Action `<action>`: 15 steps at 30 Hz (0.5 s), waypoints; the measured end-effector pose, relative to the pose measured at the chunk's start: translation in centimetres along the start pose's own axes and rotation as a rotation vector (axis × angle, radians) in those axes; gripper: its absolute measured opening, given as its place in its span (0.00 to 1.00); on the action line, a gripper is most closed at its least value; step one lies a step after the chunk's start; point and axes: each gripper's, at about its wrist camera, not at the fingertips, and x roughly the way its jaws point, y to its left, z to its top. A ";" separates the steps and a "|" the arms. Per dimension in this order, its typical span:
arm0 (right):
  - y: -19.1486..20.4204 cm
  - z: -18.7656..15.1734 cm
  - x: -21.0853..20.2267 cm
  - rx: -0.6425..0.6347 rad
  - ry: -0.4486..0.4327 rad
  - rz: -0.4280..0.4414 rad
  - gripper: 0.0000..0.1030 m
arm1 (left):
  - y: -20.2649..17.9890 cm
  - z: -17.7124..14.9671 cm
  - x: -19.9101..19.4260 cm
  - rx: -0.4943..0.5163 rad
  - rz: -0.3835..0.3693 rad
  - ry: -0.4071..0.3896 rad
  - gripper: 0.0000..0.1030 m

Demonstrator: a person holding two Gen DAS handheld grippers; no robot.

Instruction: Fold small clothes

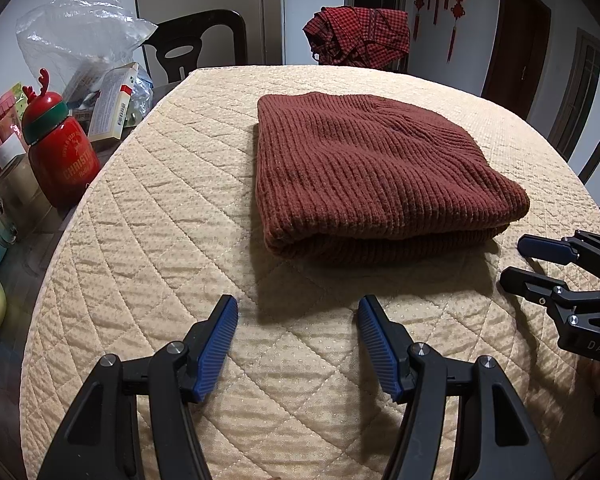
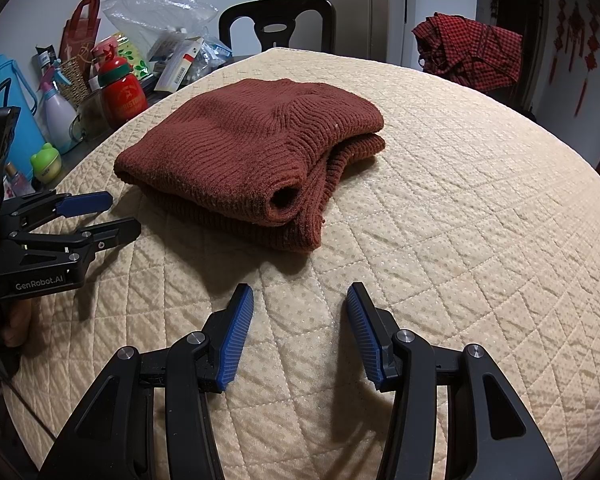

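A rust-brown ribbed knit sweater (image 1: 364, 172) lies folded into a thick bundle on the cream quilted table cover (image 1: 148, 240). In the right wrist view the sweater (image 2: 244, 152) shows a rolled sleeve opening at its near right corner. My left gripper (image 1: 298, 308) hovers over the cover just short of the bundle's near edge, open with nothing between its blue pads. My right gripper (image 2: 300, 296) is likewise open and empty, in front of the sweater's near corner. Each gripper appears in the other's view: the right gripper (image 1: 518, 260) at the far right, the left gripper (image 2: 120, 214) at the left.
A red checked cloth (image 1: 356, 36) hangs over a chair at the far side. Black chair (image 2: 278, 24) behind the table. At the left edge stand a red Christmas bottle (image 1: 60, 152), boxes, a plastic bag (image 1: 76, 32), a spray bottle (image 2: 58, 112) and a blue jug (image 2: 4, 104).
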 end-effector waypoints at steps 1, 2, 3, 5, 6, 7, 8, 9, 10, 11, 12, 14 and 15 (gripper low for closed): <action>0.0 0.0 0.0 0.000 0.000 0.000 0.48 | 0.0 0.0 0.0 0.001 0.001 0.000 0.64; 0.0 0.0 0.0 0.000 0.000 0.000 0.48 | 0.1 0.0 0.0 0.002 0.002 0.000 0.64; 0.0 0.0 0.0 0.000 0.000 0.000 0.48 | 0.1 0.0 0.0 0.001 0.001 0.000 0.64; 0.0 0.0 0.0 0.000 0.000 0.000 0.48 | 0.1 0.0 0.0 0.002 0.004 0.001 0.64; 0.0 0.0 0.0 0.000 0.000 0.000 0.48 | 0.0 0.0 0.0 0.003 0.007 0.001 0.65; 0.0 0.0 0.0 0.000 0.000 0.001 0.48 | 0.0 0.0 0.0 0.003 0.009 0.002 0.65; 0.0 0.0 0.0 0.001 0.000 0.001 0.48 | 0.1 0.0 0.0 0.003 0.009 0.002 0.65; -0.1 0.0 0.0 0.001 0.000 0.001 0.48 | 0.2 0.0 0.0 0.003 0.009 0.002 0.66; -0.1 0.0 0.0 0.001 0.000 0.001 0.48 | 0.3 0.0 0.0 0.003 0.009 0.002 0.66; 0.0 0.0 0.0 0.001 0.000 0.002 0.48 | 0.2 0.0 0.0 0.003 0.010 0.002 0.66; 0.0 0.0 0.0 0.001 0.000 0.002 0.48 | 0.2 0.0 0.0 0.004 0.011 0.002 0.66; 0.0 0.0 0.0 0.002 0.000 0.002 0.48 | 0.2 0.0 0.1 0.004 0.020 0.003 0.69; 0.0 0.0 0.0 0.002 0.000 0.003 0.48 | 0.2 0.0 0.1 0.001 0.022 0.004 0.69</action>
